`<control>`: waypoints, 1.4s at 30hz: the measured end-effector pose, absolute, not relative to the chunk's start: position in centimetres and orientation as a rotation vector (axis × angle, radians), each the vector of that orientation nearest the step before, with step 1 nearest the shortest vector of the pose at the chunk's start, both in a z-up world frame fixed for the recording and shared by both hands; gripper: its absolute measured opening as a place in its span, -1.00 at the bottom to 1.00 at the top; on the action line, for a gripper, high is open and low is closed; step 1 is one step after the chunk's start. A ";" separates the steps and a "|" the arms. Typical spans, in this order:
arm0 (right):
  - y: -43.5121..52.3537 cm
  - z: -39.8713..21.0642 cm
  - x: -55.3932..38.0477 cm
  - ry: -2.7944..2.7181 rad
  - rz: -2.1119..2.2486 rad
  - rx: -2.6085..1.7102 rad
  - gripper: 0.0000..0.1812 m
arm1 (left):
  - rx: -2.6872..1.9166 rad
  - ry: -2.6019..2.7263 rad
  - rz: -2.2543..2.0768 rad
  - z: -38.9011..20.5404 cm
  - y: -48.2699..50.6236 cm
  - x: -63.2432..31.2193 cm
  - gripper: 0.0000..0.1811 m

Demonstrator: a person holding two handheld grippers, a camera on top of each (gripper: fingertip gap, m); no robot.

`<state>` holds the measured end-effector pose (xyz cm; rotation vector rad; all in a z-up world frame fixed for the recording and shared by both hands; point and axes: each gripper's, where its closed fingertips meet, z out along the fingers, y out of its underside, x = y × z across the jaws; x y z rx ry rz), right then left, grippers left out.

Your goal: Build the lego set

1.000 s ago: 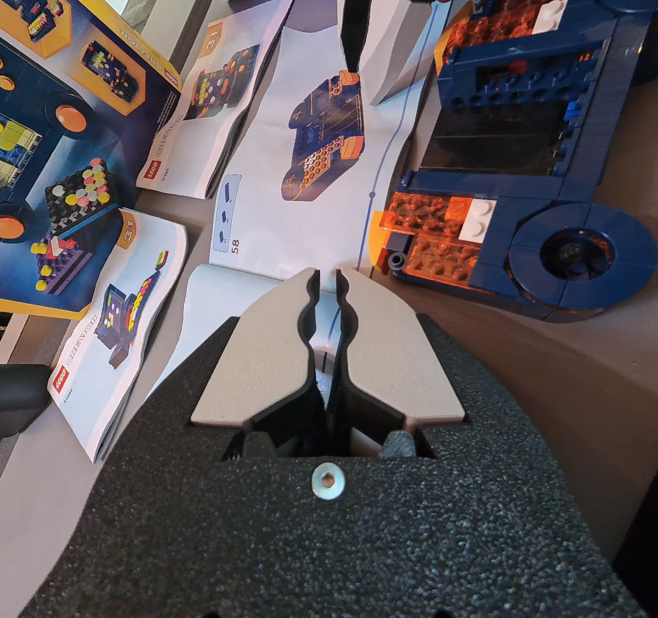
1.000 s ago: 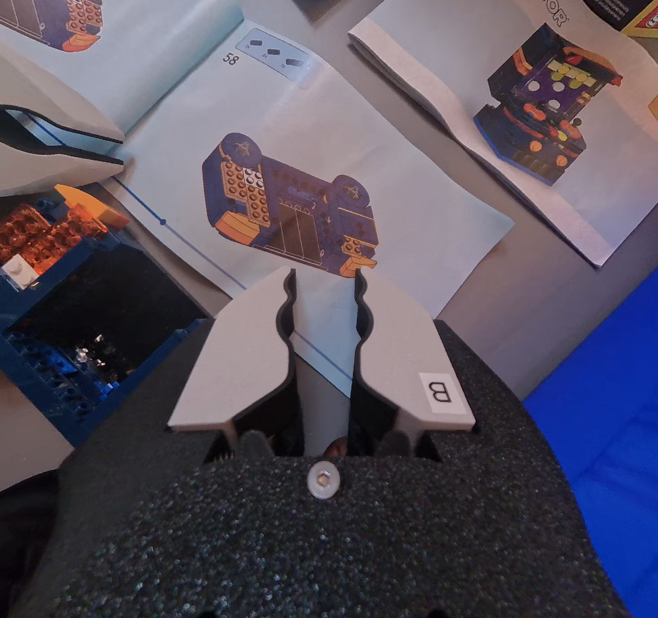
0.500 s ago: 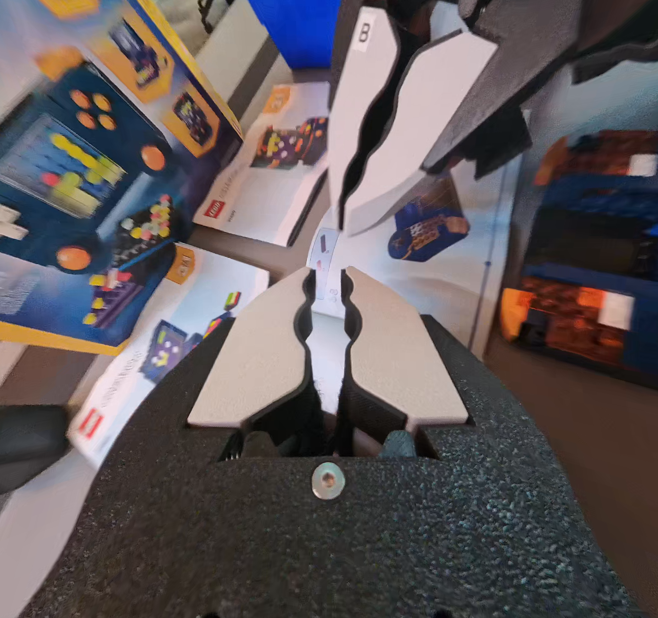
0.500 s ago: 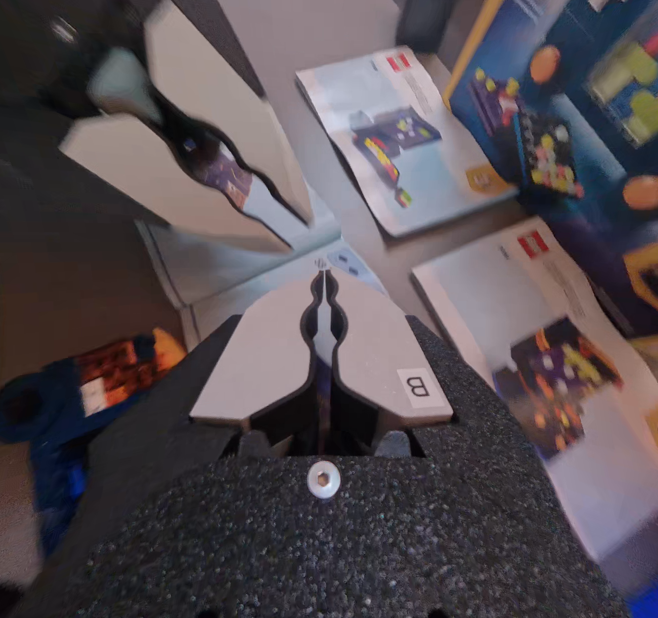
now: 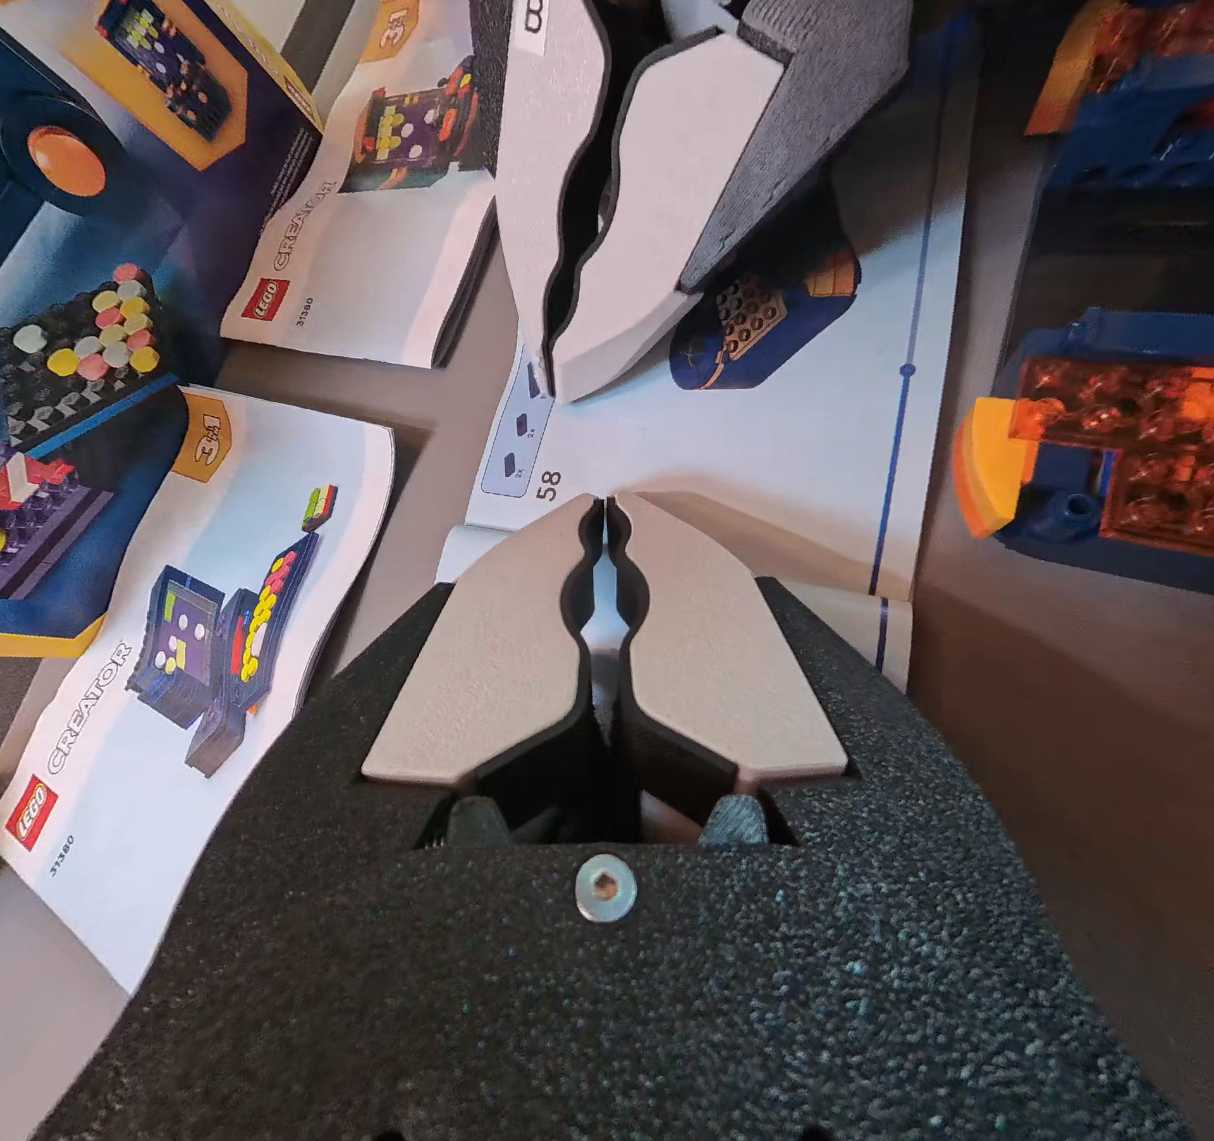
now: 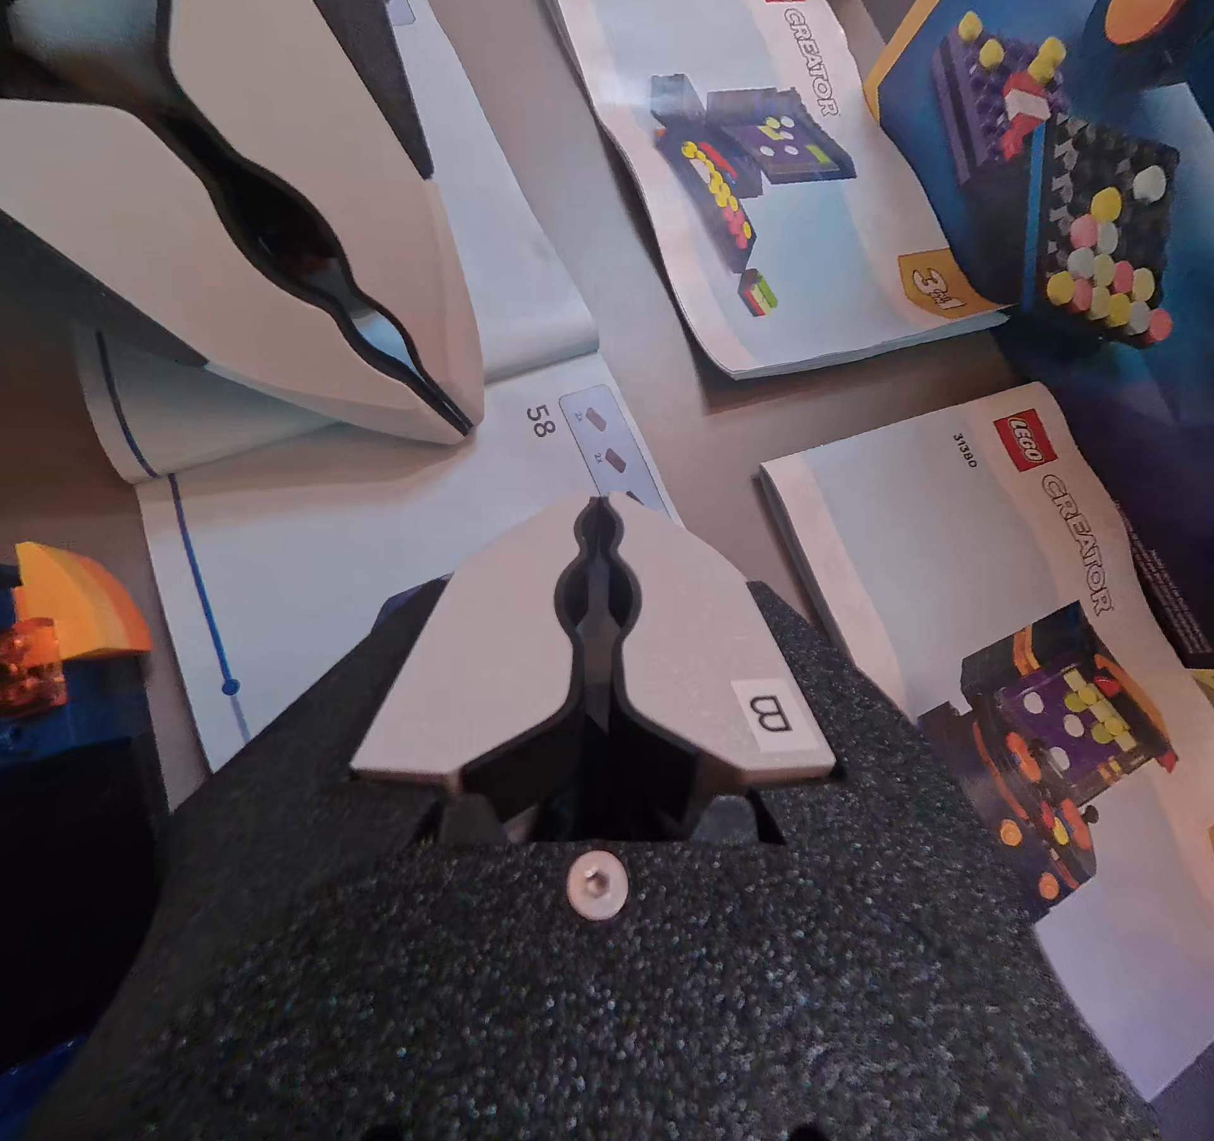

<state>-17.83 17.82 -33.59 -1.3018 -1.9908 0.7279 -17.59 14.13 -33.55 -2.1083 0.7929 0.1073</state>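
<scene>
Left wrist view: left gripper [image 5: 604, 505] is seen pinched closed, tips touching, nothing visible between them; it sits over the lower edge of the open instruction booklet [image 5: 722, 452]. Right gripper [image 5: 548, 380] comes in from the top, also closed to a thin slit, tips down at the parts callout corner of the page. Whether paper is nipped there cannot be told. The partly built lego model [image 5: 1103, 452], dark blue with transparent orange plates and an orange curved corner, lies at the right edge just beside the booklet. Two closed booklets [image 5: 368, 242] and the set box [image 5: 98, 124] are on the left, on the grey table [image 5: 1051, 748].

Right wrist view: right gripper [image 6: 601, 505] is closed, empty as far as can be seen, tips over the callout corner of the open booklet [image 6: 328, 551]. Left gripper [image 6: 460, 419] is closed, tips resting on or just above the page near the fold. Only a corner of the model [image 6: 72, 610] shows at the left edge.

Handling, as judged: booklet is light, floppy, easily creased; a page is best taken at a free corner or edge, with the other tool holding the spine flat. Model is rigid but studded joints can pop; it should be gripped across the solid blue frame, not the thin orange plates or the protruding corner.
</scene>
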 end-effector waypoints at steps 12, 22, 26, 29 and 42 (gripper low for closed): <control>23.6 -30.5 -17.8 -1.466 1.027 -1.689 -1.00 | -2.109 0.795 0.102 -33.6 14.1 -17.5 -1.00; 24.4 -29.7 -17.4 -1.349 1.167 -1.735 -1.00 | -2.114 0.790 0.089 -33.6 14.1 -17.5 -1.00; 24.5 -29.7 -17.4 -1.334 1.181 -1.741 -1.00 | -2.114 0.790 0.089 -33.6 14.1 -17.5 -1.00; 24.7 -29.6 -17.3 -1.314 1.199 -1.751 -1.00 | -2.114 0.790 0.089 -33.6 14.1 -17.5 -1.00; 24.6 -29.5 -17.3 -1.314 1.199 -1.747 -0.89 | -2.115 0.789 0.087 -33.6 14.1 -17.5 -1.00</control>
